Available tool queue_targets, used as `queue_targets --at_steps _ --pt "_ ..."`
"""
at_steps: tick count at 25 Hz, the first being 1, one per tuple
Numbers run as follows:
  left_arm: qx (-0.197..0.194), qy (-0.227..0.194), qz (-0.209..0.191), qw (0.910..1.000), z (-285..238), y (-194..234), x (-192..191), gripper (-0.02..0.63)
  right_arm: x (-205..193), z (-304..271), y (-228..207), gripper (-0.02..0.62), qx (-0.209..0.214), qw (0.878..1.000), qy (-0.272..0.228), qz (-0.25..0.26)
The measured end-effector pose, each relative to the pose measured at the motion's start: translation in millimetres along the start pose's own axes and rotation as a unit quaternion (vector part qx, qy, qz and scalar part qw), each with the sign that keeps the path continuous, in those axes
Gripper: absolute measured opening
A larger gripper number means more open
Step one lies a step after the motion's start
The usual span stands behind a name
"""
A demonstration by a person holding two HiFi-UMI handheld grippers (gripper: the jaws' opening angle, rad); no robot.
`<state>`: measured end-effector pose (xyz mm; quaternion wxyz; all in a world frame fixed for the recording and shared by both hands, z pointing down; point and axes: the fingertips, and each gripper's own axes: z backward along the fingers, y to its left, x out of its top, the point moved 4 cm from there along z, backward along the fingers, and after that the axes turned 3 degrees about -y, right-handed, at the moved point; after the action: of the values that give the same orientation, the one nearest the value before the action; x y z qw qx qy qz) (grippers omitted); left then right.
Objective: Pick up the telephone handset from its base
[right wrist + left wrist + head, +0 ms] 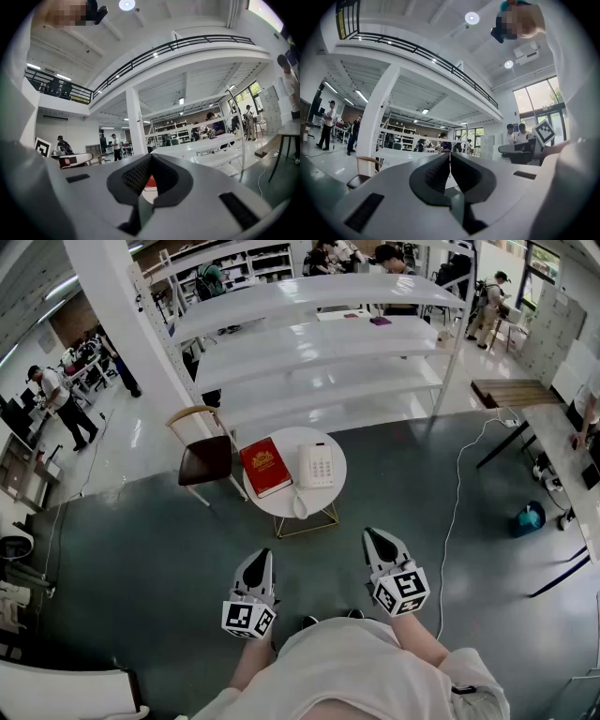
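A white telephone (316, 465) with its handset (306, 466) resting along its left side sits on a small round white table (330, 495); its cord hangs off the table's front edge. A red book (265, 466) lies to its left. My left gripper (265, 554) and right gripper (369, 533) are held low in front of me, well short of the table, both level with jaws shut and nothing between them. In the left gripper view the left gripper's (449, 155) jaw tips meet. In the right gripper view the right gripper's (151, 155) tips meet too, and the red book (150, 181) shows behind them.
A brown chair (206, 454) stands left of the table. Long white shelving (319, 338) runs behind it. A white cable (457, 512) trails across the grey floor to the right, near a desk (562, 451). People stand at the far left and back of the hall.
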<state>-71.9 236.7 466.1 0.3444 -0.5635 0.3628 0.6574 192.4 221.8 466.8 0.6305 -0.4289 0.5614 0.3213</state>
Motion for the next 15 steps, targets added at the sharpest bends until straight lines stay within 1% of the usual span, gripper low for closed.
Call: queue_targets --at_steps 15 --pt "-0.002 0.003 0.004 1.0000 1 13 -3 0.021 -4 -10 8 0.008 -0.003 1.000 0.000 0.004"
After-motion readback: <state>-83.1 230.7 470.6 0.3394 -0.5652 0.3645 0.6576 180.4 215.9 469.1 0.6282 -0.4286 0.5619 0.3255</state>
